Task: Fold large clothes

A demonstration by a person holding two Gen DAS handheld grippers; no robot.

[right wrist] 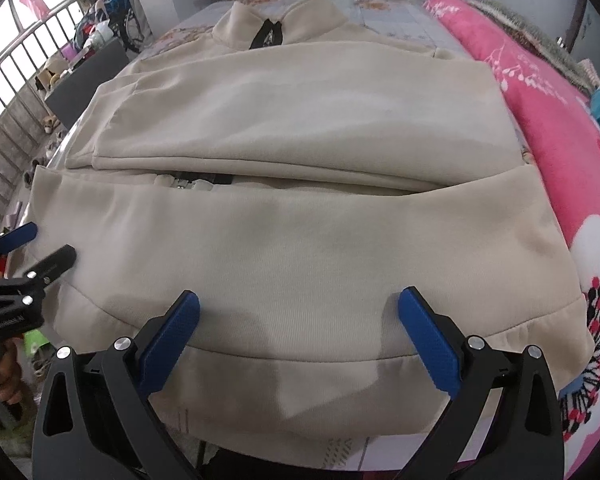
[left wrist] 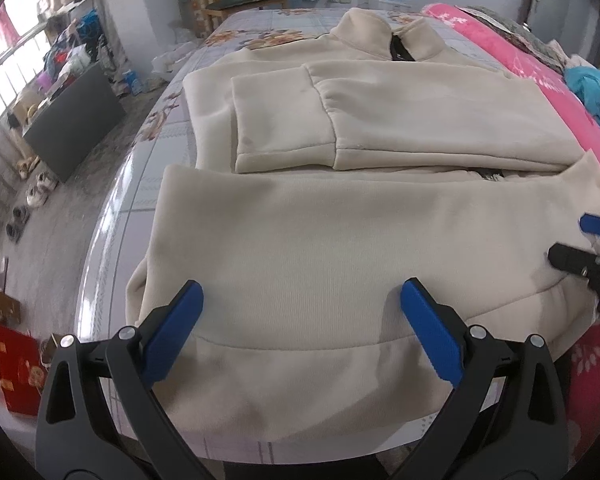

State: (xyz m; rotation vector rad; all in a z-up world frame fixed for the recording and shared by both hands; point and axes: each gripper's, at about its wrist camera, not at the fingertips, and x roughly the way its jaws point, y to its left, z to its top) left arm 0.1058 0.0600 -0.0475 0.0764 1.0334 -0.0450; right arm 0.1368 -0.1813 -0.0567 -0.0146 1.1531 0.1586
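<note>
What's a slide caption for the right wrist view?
Open right hand-held gripper poised over the hem of a half-folded cream jacket on the bed.

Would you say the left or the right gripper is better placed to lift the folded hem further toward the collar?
Neither clearly: left gripper and right gripper both hover open over the jacket hem, so both together.

The jacket (left wrist: 340, 220) lies flat on the bed (left wrist: 140, 184), collar at the far end, hem folded up toward the sleeves laid across its middle; a quilt (right wrist: 560, 140) runs along its right side, and both grippers, left (left wrist: 300, 320) and right (right wrist: 300, 328), hover over the near hem
</note>
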